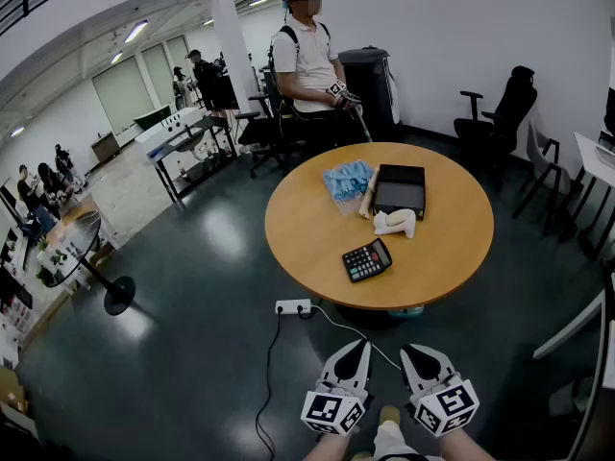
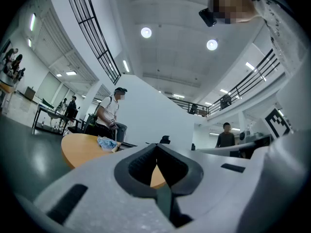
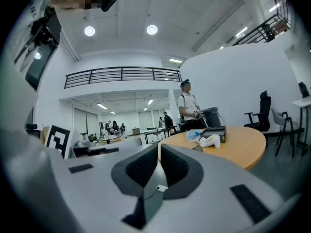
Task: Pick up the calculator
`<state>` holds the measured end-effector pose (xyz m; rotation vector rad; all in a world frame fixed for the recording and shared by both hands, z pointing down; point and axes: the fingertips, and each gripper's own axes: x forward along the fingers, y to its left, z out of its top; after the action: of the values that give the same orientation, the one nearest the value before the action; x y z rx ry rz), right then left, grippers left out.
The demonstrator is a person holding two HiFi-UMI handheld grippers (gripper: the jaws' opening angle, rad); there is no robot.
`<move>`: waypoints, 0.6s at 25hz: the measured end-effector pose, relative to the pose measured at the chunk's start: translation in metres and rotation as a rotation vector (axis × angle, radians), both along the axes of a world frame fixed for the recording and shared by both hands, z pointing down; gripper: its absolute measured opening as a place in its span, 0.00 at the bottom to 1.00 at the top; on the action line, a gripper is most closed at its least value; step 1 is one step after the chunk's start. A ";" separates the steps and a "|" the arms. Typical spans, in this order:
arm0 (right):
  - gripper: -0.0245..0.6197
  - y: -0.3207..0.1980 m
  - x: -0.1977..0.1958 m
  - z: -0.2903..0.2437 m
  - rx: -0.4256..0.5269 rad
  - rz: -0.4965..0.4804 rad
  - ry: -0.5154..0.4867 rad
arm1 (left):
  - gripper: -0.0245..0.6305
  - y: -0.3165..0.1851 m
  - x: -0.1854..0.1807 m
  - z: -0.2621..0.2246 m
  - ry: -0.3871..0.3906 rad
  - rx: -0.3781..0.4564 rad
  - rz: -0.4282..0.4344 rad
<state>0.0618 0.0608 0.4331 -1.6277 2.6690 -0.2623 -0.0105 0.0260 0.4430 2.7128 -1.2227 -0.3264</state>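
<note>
A black calculator (image 1: 367, 259) lies on the near part of the round wooden table (image 1: 452, 257). My left gripper (image 1: 354, 350) and right gripper (image 1: 413, 355) are held side by side low in the head view, well short of the table over the dark floor. Both have their jaws together with nothing between them. In the left gripper view the table (image 2: 80, 147) shows past the shut jaws, and in the right gripper view the table (image 3: 243, 147) lies ahead to the right. The calculator is not visible in either gripper view.
On the table are a black box (image 1: 400, 189), a blue plastic bag (image 1: 347, 178) and a white object (image 1: 395, 222). A power strip (image 1: 293, 306) with a cable lies on the floor before the table. A person (image 1: 309, 60) stands behind it. Office chairs (image 1: 500, 113) stand right.
</note>
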 end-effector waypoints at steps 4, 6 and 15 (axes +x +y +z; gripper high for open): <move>0.05 -0.034 0.008 -0.005 0.043 -0.007 0.030 | 0.05 -0.035 0.013 0.002 -0.038 0.028 0.008; 0.05 -0.052 0.015 -0.001 0.029 -0.008 0.023 | 0.05 -0.053 0.018 0.002 -0.026 0.027 -0.007; 0.05 -0.113 0.029 0.007 -0.001 -0.054 0.028 | 0.05 -0.108 0.042 0.004 0.003 0.025 -0.033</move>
<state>0.0913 -0.0521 0.4400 -1.5736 2.7368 -0.2429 0.0319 -0.0817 0.4467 2.7147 -1.2726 -0.3519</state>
